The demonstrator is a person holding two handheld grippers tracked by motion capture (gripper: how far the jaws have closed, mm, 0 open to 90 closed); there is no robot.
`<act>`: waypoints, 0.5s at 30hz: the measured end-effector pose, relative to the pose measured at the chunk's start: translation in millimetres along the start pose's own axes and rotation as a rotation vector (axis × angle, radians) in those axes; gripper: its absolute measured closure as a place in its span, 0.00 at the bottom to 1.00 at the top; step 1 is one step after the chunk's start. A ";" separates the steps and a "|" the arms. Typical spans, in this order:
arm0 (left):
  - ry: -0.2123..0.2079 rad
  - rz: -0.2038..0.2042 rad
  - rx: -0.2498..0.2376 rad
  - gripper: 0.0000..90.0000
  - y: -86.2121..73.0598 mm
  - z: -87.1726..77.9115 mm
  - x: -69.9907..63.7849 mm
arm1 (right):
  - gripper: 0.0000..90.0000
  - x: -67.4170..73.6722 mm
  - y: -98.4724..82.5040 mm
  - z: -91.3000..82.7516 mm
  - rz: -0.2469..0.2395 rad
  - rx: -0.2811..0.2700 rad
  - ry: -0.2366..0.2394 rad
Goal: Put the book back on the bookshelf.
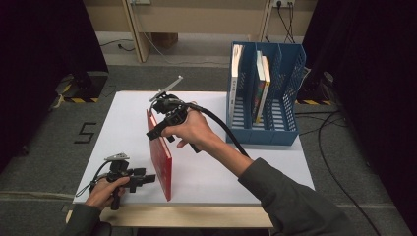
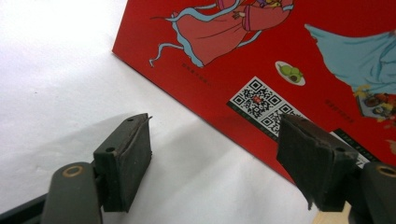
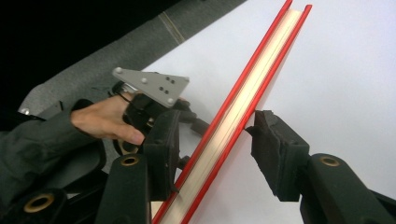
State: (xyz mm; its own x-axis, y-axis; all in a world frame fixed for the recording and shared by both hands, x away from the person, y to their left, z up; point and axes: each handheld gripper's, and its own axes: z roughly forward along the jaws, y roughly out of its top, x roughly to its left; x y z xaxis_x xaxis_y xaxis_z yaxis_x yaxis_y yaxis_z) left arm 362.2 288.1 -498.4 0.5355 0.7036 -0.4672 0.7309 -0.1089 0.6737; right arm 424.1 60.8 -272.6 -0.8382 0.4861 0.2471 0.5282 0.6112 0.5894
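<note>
A thin red book (image 1: 162, 157) stands on its long edge on the white table (image 1: 236, 162), running from the front edge toward the back. My right gripper (image 1: 158, 131) comes down over its far top corner. In the right gripper view the book's page edge (image 3: 243, 93) runs slantwise between the jaws, and both pads (image 3: 275, 149) touch its covers. My left gripper (image 1: 146, 178) rests low at the front left, pointing at the book's near end. In the left gripper view its jaws (image 2: 215, 120) stand apart with nothing between them, facing the illustrated cover (image 2: 280, 46).
A blue slotted file rack (image 1: 287, 98) stands at the table's back right with a few upright books (image 1: 260, 83) in it. The table's wooden front edge (image 1: 196, 216) lies just behind the book's near end. Grey floor surrounds the table.
</note>
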 end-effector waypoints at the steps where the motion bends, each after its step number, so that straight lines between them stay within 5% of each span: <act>1: 0.001 0.000 -0.001 0.29 0.0 0.2 -0.2 | 0.59 -1.1 0.2 0.6 -0.001 0.005 -0.007; 15: 0.000 0.003 -0.001 0.28 -0.1 0.5 -0.3 | 0.67 -14.1 -1.3 9.4 -0.043 0.093 -0.070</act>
State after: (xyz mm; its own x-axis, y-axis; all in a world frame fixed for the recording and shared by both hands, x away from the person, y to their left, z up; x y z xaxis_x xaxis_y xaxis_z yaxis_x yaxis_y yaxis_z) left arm 362.2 287.6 -498.6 0.5375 0.7029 -0.4658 0.7293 -0.1102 0.6753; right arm 436.5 59.0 -284.0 -0.8504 0.4988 0.1672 0.5052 0.6857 0.5239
